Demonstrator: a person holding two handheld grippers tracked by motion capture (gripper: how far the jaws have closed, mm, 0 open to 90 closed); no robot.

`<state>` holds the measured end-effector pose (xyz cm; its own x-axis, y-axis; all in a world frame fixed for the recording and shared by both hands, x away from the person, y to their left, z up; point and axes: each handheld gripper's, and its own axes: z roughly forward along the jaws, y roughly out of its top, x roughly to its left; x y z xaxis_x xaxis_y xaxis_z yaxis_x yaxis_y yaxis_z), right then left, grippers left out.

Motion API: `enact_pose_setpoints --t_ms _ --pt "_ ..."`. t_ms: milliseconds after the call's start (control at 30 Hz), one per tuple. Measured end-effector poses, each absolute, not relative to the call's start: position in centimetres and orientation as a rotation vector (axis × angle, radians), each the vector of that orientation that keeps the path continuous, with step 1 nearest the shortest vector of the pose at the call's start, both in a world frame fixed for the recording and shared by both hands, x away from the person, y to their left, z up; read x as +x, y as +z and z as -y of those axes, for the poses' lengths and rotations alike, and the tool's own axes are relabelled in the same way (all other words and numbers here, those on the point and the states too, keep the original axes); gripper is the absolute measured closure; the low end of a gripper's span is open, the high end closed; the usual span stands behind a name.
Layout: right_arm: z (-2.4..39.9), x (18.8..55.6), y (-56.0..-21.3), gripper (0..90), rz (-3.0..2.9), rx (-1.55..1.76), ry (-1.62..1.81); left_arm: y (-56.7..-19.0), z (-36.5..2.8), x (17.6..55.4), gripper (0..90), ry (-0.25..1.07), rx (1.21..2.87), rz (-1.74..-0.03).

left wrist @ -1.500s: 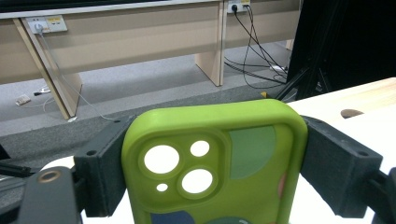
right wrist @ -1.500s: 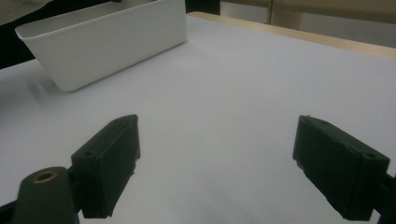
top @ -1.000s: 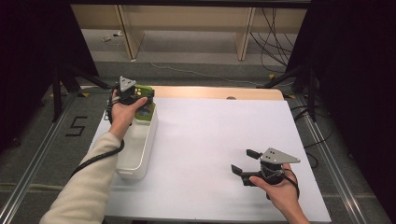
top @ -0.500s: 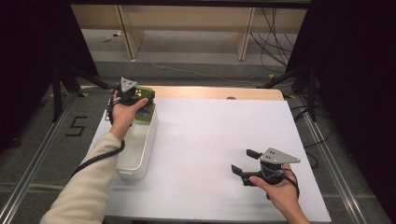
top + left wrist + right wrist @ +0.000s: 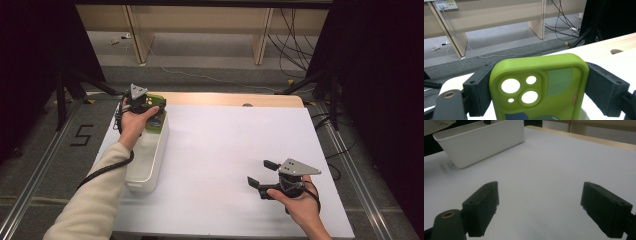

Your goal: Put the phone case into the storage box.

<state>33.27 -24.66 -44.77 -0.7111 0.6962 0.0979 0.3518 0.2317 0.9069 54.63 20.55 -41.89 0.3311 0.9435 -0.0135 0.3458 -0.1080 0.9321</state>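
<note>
Left gripper (image 5: pixel 150 103) at 10 o'clock of tabletop (image 5: pixel 225 150), fingers (image 5: pixel 477 90) clamped on sides of green phone case (image 5: pixel 539 87), camera cut-outs facing lens; case held over far end of white bin (image 5: pixel 147 160). Bin long, along left edge of tabletop. Right gripper (image 5: pixel 262 175) at 4 o'clock, fingers (image 5: pixel 482 207) wide apart, nothing between, pointing toward 10 o'clock, low over bare white surface
</note>
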Motion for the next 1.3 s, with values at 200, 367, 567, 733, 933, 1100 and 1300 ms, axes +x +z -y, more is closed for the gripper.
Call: enact_pose_setpoints --t_ms 200,367,567,733,933,1100,1300 --pt "24.66 33.28 -44.78 16.0 -2.184 0.972 1.472 -42.03 -20.50 54.68 16.1 0.788 1.657 -1.183" --pt "24.68 33.27 -44.75 16.0 -2.184 0.971 1.473 -42.15 -20.54 54.70 16.0 0.780 1.657 -1.192" --pt "24.67 33.27 -44.75 16.0 -2.185 0.971 1.473 -42.14 -20.49 54.74 16.0 0.780 1.659 -1.192" --pt "24.68 33.28 -44.75 16.0 -2.185 0.971 1.473 -42.10 -20.46 54.79 15.9 0.780 1.668 -1.192" --pt "24.67 33.27 -44.75 16.0 -2.185 0.970 1.473 -42.04 -20.40 54.83 15.8 0.776 1.673 -1.197" --pt "24.66 33.28 -44.75 16.0 -2.188 0.972 1.474 -42.13 -20.48 54.90 15.7 0.771 1.672 -1.187" --pt "24.62 33.30 -44.78 16.1 -2.192 0.971 1.477 -42.12 -20.49 54.92 15.7 0.767 1.670 -1.193"
